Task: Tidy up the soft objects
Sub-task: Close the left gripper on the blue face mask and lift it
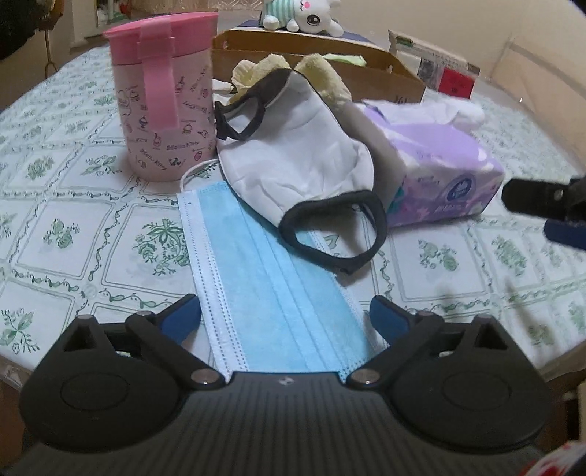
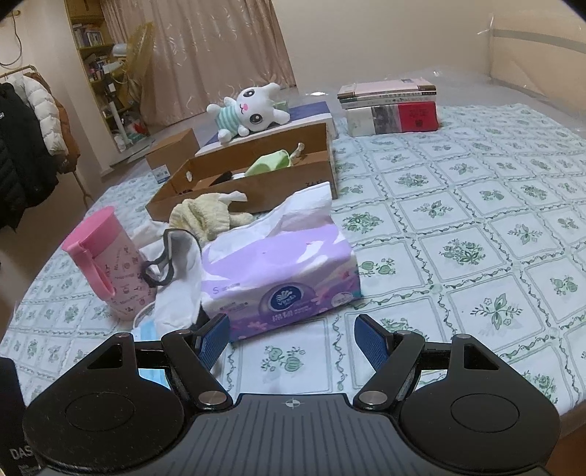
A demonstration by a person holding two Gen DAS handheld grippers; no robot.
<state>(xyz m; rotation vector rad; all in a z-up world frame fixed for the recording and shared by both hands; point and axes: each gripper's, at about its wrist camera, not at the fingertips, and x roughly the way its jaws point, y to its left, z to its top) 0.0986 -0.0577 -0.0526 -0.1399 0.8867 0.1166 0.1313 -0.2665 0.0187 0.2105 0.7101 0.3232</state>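
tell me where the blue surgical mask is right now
In the left wrist view the blue surgical mask lies flat on the tablecloth between the open left gripper's fingers, its far end under the white cloth mask.

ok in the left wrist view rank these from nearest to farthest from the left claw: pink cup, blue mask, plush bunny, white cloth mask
1. blue mask: lying between the open fingers of the left claw.
2. white cloth mask: just beyond, overlapping the blue one's far end.
3. pink cup: back left, upright.
4. plush bunny: farthest, behind the cardboard box.
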